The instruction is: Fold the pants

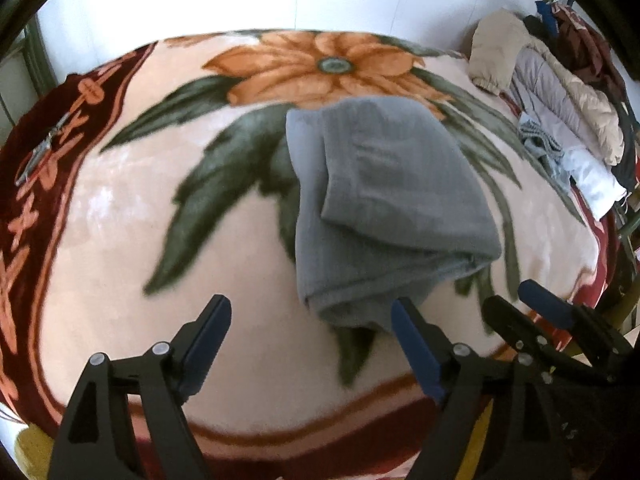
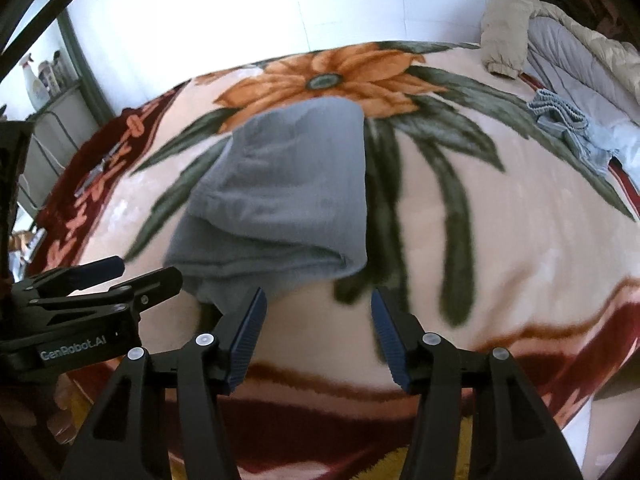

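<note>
Closest to the lens, the left gripper (image 1: 310, 332) hangs with its fingers (image 1: 416, 350) spread wide and nothing between them, just short of the near end of the grey pants (image 1: 384, 208). The right gripper (image 2: 318, 326) sits just beside it, fingers (image 2: 246, 338) also parted and empty, hovering above the floral blanket (image 2: 500, 240) by the bed's near edge. The pants lie folded into a compact bundle around the middle of the bed, the upper layer doubled over the lower one, resting on the blanket's green leaves below the big orange flower (image 1: 320, 66). Along the bed's far right edge, a heap of jackets and clothes (image 1: 560, 96) is piled, well apart from the pants.
</note>
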A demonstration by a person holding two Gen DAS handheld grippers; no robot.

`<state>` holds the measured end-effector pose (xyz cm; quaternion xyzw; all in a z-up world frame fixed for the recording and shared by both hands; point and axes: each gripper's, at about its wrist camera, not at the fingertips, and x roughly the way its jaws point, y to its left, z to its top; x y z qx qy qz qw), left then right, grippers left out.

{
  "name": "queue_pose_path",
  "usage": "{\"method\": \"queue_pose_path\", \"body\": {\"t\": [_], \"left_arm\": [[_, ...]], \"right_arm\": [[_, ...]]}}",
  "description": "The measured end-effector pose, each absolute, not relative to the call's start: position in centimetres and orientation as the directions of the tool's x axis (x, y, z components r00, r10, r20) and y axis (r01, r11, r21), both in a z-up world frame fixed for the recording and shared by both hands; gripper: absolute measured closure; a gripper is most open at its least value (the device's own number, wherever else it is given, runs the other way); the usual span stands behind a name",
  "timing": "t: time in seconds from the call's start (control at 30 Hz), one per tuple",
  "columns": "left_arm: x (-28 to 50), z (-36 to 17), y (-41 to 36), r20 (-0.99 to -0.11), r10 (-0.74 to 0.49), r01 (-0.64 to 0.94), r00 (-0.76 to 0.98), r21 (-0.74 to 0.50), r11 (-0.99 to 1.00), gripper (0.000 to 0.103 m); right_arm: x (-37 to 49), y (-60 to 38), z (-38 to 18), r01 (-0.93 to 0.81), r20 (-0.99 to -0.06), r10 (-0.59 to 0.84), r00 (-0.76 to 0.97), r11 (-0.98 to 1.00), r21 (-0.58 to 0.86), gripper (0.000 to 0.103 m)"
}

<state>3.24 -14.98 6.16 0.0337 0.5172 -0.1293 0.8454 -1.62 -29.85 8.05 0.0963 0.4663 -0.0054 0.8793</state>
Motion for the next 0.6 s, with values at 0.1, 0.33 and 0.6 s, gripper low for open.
{"method": "queue_pose_path", "body": {"t": [0.1,0.33,0.6], "left_arm": [[3.0,5.3,-15.2,-0.897,-0.171,0.248,0.407,-0.072,0.966,0.017],[2.9,4.0,-15.3,-0.910,-0.147,0.236,0.388,-0.055,0.970,0.017],[2.8,3.3,-15.6,-0.918,-0.143,0.240,0.370,-0.054,0.969,0.017]], "right_arm": [[-1.9,-29.8,7.1,0.108,-0.826,0.067,0.560,0.982,0.153,0.047],[-2.2,-30.3,5.0,0.124,-0.842,0.088,0.533,0.976,0.181,0.047],[-2.4,-31.6,4.6,0.174,-0.834,0.104,0.541,0.957,0.232,0.047]]}}
